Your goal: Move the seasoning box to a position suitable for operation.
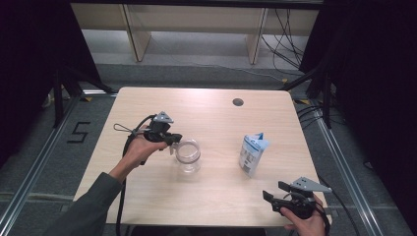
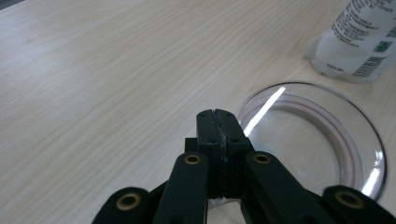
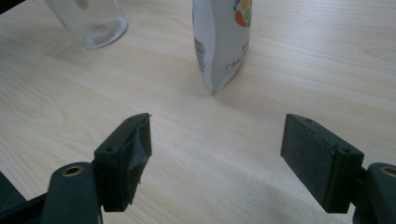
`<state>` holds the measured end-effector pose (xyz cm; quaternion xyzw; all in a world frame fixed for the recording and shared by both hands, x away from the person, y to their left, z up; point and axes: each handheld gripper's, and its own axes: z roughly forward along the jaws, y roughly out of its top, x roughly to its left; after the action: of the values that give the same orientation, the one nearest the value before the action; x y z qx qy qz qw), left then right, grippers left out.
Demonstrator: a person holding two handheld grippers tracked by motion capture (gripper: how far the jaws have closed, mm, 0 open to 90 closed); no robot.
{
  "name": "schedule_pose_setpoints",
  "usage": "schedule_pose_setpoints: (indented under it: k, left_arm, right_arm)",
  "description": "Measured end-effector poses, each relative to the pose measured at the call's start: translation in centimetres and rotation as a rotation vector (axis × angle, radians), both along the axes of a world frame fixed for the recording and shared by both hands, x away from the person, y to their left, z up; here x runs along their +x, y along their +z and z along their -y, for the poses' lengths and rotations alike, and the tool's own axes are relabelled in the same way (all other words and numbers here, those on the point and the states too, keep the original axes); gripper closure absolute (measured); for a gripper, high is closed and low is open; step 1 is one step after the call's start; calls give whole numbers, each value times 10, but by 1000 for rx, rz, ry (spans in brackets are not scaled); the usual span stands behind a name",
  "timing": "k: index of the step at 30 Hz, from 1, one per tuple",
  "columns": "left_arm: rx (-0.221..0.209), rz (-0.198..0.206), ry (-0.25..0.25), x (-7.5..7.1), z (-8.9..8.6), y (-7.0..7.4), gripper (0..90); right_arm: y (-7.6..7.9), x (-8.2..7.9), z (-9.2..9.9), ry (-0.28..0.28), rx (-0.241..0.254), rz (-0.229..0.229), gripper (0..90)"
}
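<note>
left gripper (image 2: 218, 122) pinched shut on glass (image 1: 188, 156) rim; thin grip, glass could slip or tip. right gripper (image 3: 217, 149) wide, empty, facing pouch (image 3: 222, 39).

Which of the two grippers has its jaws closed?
The left gripper, beside the clear glass cup, has its jaws pressed together; the right gripper stands wide open.
</note>
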<state>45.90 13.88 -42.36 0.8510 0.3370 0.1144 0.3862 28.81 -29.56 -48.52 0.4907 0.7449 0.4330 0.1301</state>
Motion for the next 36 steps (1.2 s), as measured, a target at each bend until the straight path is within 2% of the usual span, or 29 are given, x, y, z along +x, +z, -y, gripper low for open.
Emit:
schedule_pose_setpoints:
  k: [5, 12, 34, 36]
  left_arm:
    - [-14, -8, 29, -5, -7, -2, 882]
    - [-16, -6, 43, -9, -14, -3, 877]
    - [-58, -12, 90, -20, -28, -7, 859]
    - [-59, -11, 88, -22, -29, -7, 856]
  right_arm:
    - [-1, 0, 0, -2, -1, 12, 257]
    - [-1, 0, 0, -3, -1, 20, 257]
    - [-1, 0, 0, -5, 6, 13, 257]
    - [0, 0, -1, -11, 14, -4, 259]
